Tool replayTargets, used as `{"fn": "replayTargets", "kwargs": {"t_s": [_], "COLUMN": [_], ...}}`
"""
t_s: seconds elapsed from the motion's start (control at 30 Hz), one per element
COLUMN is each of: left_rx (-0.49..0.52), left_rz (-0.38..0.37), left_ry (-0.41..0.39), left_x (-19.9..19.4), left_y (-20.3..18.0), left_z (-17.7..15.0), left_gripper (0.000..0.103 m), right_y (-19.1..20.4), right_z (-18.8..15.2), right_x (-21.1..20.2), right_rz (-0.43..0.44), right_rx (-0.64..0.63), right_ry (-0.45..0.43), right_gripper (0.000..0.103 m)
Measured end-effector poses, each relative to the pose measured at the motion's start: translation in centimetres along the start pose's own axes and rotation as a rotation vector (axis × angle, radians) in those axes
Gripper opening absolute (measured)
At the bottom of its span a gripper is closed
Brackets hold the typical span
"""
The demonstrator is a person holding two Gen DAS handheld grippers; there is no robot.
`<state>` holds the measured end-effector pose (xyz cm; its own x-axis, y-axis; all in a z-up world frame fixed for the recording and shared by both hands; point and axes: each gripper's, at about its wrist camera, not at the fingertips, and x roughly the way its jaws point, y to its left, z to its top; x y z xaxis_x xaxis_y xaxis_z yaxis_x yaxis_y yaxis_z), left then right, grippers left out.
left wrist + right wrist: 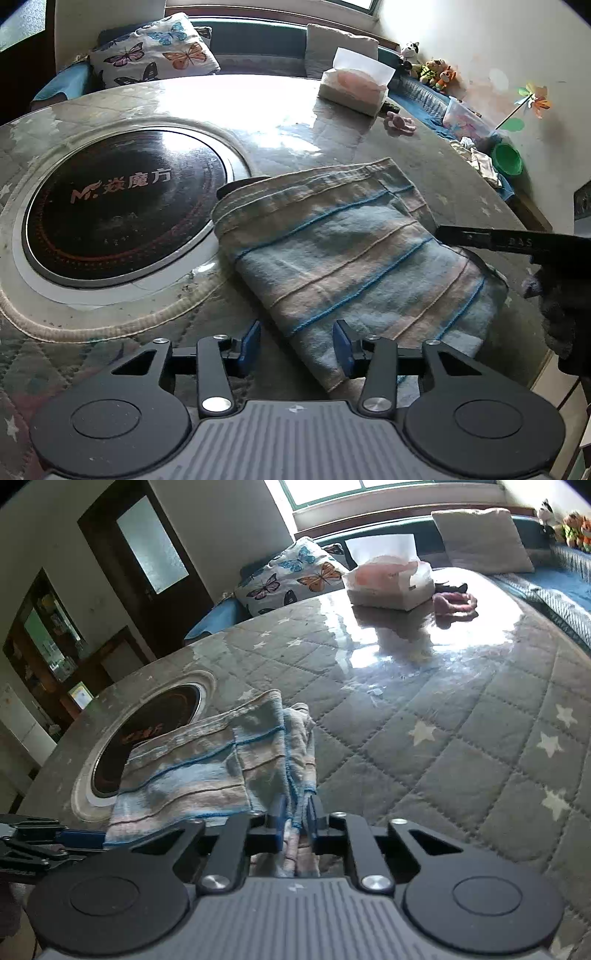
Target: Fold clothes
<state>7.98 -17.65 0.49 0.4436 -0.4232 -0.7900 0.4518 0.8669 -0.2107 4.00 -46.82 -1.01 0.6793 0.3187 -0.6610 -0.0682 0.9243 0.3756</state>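
Observation:
A folded cloth [354, 254] with pale blue, pink and beige stripes lies on the quilted table, its far corner over the rim of the round black hob [125, 206]. My left gripper [297, 345] is open at the cloth's near edge; the cloth's near corner lies beside the right blue pad [343, 349]. In the right wrist view my right gripper [297, 819] is shut on a bunched edge of the cloth [207, 771]. The right gripper's black finger [517, 242] reaches over the cloth's right side. The left gripper [40, 843] shows at the cloth's left edge.
The table [443, 746] has a glossy star-patterned quilt cover. A tissue box [354, 88] and a small pink item [399, 123] sit at its far side. A butterfly cushion [155, 51], plush toys [436, 72] and a green bowl [508, 158] lie on the bench beyond.

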Motion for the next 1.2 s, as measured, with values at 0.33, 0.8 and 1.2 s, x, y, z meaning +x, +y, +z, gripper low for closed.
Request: {"fn": "replayTargets", "kwargs": {"t_s": [0.33,0.8,1.2], "left_rx": [0.047,0.321,0.415], "left_rz": [0.053,-0.204,-0.304], "left_ry": [-0.009,-0.069,-0.018], "left_x": [-1.0,-4.1,-1.3], "left_y": [1.8,-7.3,-11.6], "left_z": [-0.2,-2.2,-3.3], "left_gripper": [0.046,0.044,0.042], "right_y": [1.0,1.0,-0.2], "right_z": [-3.7,-2.9,-0.7], "right_x": [-3.1,-5.4,-1.9], "right_rz": [0.025,-0.022,-0.05], "right_rx": [0.069,0.063,0.075], "right_ry": [0.032,-0.03,-0.045], "right_gripper": [0.008,0.016,0.03]}}
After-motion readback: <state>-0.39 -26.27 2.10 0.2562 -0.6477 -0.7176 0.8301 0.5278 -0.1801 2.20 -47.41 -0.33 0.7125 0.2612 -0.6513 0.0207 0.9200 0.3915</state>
